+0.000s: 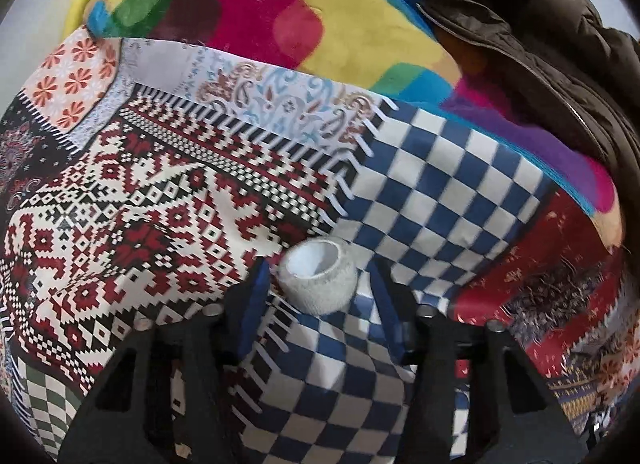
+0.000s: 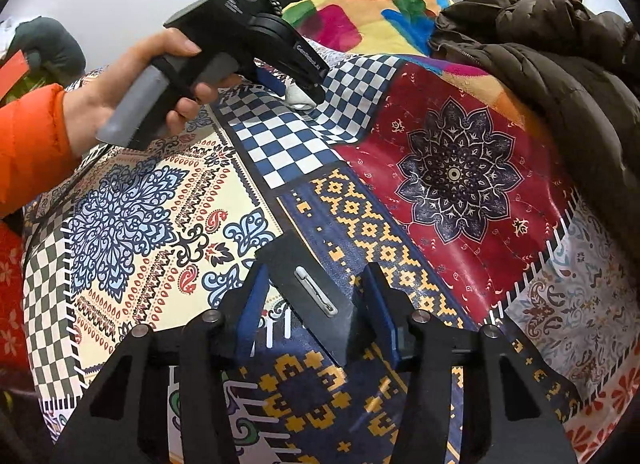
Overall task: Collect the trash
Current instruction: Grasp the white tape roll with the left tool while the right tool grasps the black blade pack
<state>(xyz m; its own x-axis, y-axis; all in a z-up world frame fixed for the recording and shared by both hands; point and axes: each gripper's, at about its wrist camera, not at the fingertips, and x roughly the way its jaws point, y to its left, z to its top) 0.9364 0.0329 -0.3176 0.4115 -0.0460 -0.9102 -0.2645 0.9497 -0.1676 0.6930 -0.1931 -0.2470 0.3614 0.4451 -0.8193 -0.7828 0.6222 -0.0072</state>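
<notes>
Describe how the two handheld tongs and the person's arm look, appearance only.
Both tongs have matte black angular frames, blue finger pads and round metal pins. The left tongs, seen from the right wrist view, have a black pistol body with a grey grip, white lettering and a coiled black cable. The bare left hand leaves an orange puffy sleeve.

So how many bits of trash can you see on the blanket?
2: a white tape roll between the left gripper's open fingers, and a black card between the right gripper's. More may be hidden.
</notes>
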